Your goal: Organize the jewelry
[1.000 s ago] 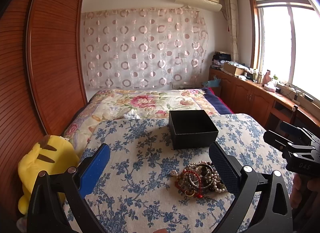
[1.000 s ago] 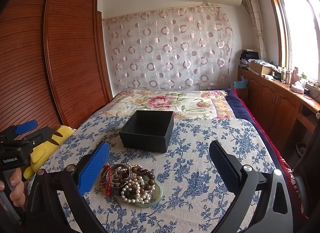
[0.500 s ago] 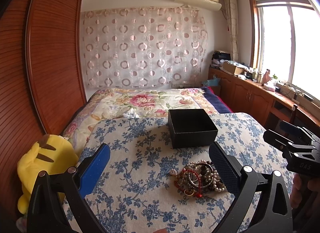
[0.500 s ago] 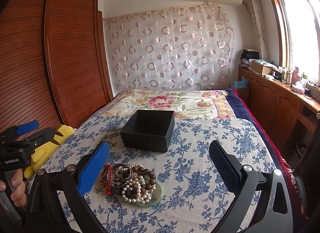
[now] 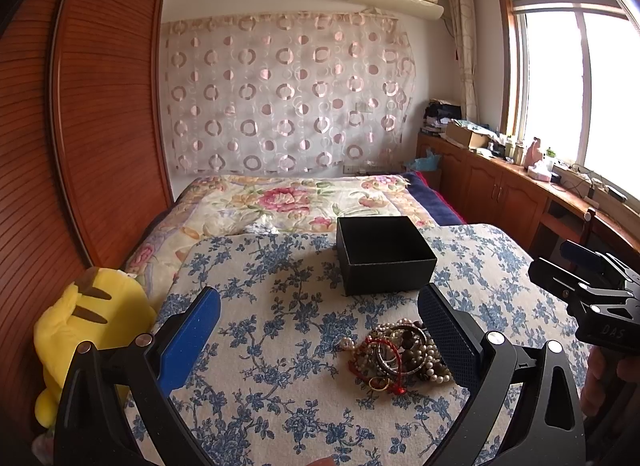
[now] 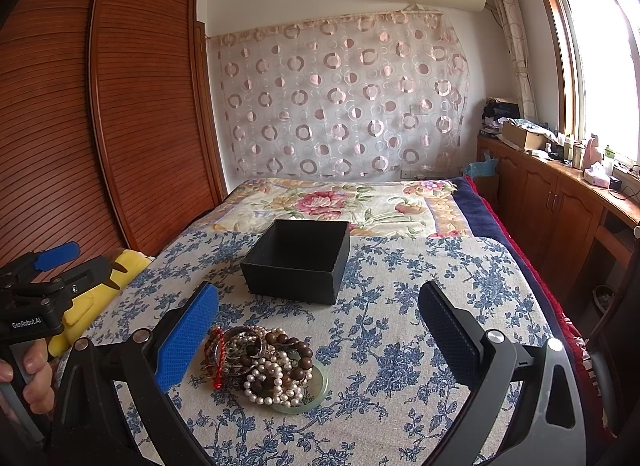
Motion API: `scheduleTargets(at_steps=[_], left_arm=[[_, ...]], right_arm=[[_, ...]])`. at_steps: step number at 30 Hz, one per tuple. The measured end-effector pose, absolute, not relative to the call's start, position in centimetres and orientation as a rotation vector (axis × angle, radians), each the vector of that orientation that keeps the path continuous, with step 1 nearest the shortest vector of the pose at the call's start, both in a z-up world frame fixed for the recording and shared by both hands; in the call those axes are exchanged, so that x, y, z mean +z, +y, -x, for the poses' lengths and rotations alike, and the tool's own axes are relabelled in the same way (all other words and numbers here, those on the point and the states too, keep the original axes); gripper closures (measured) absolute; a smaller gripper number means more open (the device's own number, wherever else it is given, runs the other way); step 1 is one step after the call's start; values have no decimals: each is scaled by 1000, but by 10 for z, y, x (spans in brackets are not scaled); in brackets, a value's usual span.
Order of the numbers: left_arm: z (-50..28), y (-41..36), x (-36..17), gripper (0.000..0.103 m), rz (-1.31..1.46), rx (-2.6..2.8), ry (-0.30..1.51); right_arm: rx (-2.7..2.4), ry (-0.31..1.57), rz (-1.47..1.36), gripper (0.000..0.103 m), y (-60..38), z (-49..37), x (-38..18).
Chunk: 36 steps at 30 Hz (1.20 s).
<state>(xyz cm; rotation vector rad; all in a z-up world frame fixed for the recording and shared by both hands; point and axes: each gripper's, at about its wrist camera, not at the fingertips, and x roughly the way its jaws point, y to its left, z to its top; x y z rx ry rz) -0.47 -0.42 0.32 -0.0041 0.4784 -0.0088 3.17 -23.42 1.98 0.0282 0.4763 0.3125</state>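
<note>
Both grippers hang over the bed with their fingers spread wide and nothing between them. The left gripper (image 5: 320, 330) shows a blue pad (image 5: 188, 340) on one finger and a black pad (image 5: 448, 336) on the other, touching nothing. The right gripper (image 6: 318, 328) stands just as wide, also with one blue pad (image 6: 186, 336) and one black pad (image 6: 448, 332), and it holds nothing either.

The jewelry (image 6: 260, 362) lies in a tangled heap on the blue-flowered cloth (image 6: 400, 306): pearl strands, brown beads, metal bangles, a red cord and a pale green bangle under the pile. From the right wrist the heap sits just inside the blue pad, well apart from the black one. From the left wrist the same heap (image 5: 400, 354) sits close beside the black pad, far from the blue one. So the pile lies between the two grippers, untouched.

Beyond the heap, a black box (image 6: 298, 262) stands open on the cloth; its inside is dark, and no piece shows in it. A hand (image 6: 34, 378) grips the left tool's handle at the edge of the right view. A yellow plush (image 5: 86, 326) lies at the bed's left side.
</note>
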Motion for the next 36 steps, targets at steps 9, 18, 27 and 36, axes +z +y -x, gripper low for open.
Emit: scheduleTargets(at_steps=[9, 18, 27, 36], left_arm=[[5, -4, 4, 8, 5, -9, 479], [5, -4, 4, 8, 5, -9, 478], [5, -5, 4, 8, 5, -9, 480], [-9, -3, -15, 8, 15, -29, 536]], right_arm=[[314, 474, -28, 2, -231, -31, 21], [315, 473, -28, 2, -231, -30, 25], [314, 473, -28, 2, -232, -30, 23], [328, 494, -20, 2, -232, -33, 20]])
